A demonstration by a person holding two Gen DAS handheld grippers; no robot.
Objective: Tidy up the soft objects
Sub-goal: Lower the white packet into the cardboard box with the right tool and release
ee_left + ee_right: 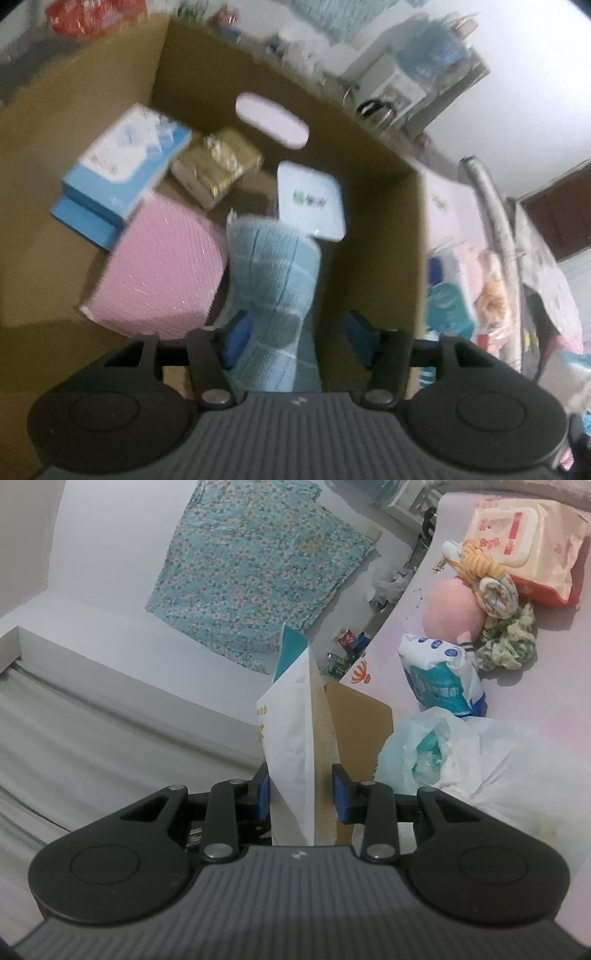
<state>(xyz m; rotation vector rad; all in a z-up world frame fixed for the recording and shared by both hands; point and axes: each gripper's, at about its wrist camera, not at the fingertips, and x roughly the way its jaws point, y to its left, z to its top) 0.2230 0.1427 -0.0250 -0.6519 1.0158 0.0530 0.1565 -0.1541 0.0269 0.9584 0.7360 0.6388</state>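
Note:
In the left wrist view my left gripper (297, 338) hangs over an open cardboard box (373, 229). Its jaws stand wide apart. A light blue cloth pack (275, 269) lies between them, touching the left pad only. The box also holds a pink cloth pack (162, 269), a blue-and-white packet (122, 166), a gold packet (218, 164) and a white packet (310, 201). In the right wrist view my right gripper (301, 794) holds a white and teal pouch (291, 731) upright between its pads, above the box edge (360, 723).
On the pink bed surface (535, 709) lie a white-and-teal tissue pack (439, 675), a pink plush toy (452, 609), a green scrunchie (508, 642), an orange wipes pack (524, 542) and a white plastic bag (465, 760). A floral cloth (255, 568) hangs on the wall.

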